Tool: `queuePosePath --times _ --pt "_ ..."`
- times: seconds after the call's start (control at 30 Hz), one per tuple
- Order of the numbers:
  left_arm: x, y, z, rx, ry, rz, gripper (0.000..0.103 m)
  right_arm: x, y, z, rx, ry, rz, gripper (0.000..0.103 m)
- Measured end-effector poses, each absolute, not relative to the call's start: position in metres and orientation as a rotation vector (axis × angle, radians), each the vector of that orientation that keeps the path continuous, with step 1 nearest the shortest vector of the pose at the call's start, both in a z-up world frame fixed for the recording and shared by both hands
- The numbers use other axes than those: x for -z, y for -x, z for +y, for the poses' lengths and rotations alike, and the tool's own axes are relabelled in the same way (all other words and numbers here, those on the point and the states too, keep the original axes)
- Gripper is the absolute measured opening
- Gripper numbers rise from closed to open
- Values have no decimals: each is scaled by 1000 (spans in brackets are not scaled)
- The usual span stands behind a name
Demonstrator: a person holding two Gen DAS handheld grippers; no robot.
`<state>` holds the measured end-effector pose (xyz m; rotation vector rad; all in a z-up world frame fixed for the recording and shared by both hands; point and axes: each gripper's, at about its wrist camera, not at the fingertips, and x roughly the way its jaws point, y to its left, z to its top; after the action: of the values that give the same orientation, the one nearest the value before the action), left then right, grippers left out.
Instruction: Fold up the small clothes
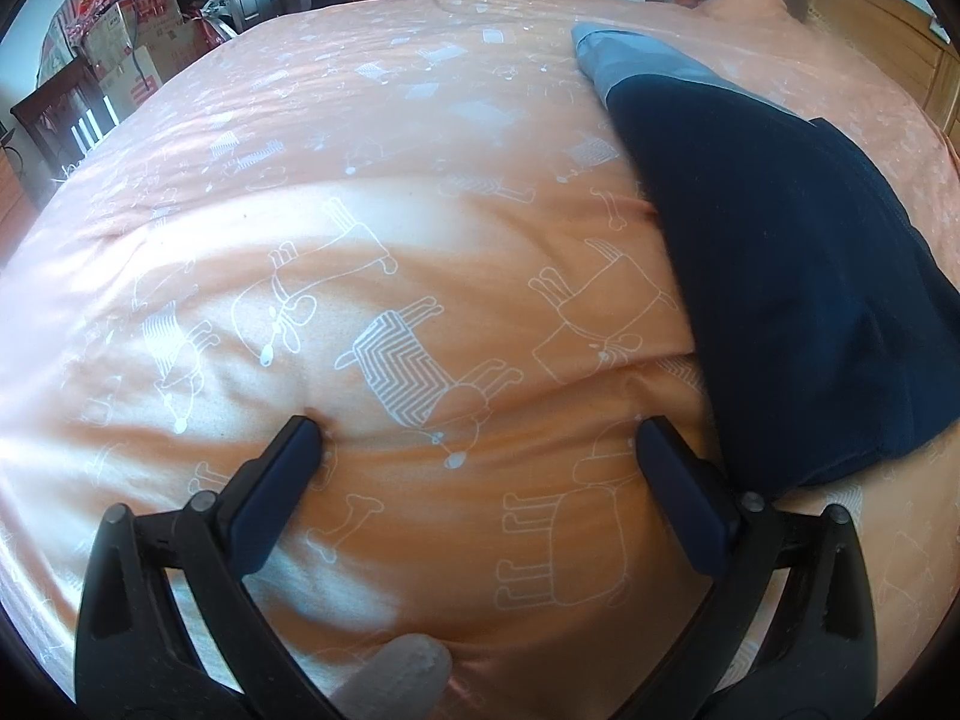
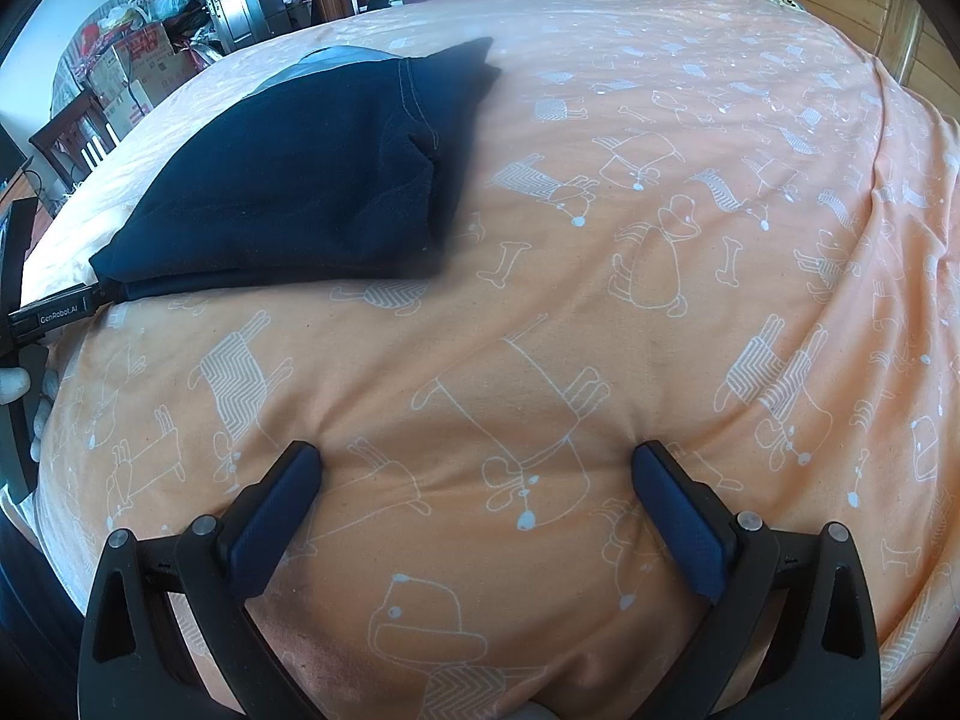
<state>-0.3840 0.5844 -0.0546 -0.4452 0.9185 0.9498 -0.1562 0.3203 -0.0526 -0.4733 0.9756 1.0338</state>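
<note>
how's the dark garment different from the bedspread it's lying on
The dark garment is plain navy with visible stitching and a lighter blue part at its far end; the bedspread is orange with white dog and bone outlines. The garment is a small folded bundle, while the bedspread lies spread out over the whole bed. Both are soft fabric, and neither gripper holds either one.

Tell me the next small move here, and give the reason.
Probably swing the left gripper rightward to the navy garment's near edge. Both grippers are open, pressing bare orange duvet; the right gripper sits farther off.
</note>
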Motion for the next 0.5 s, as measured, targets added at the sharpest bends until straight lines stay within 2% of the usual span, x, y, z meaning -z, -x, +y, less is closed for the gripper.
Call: queuePosePath --times 0.3,0.43,0.5 --pt "54 385 585 -949 446 918 103 48 157 320 -1030 462 974 103" --pt "54 385 585 -950 445 918 103 29 148 323 -990 452 904 103" --pt "54 385 585 -950 446 919 103 33 126 326 -924 406 951 103"
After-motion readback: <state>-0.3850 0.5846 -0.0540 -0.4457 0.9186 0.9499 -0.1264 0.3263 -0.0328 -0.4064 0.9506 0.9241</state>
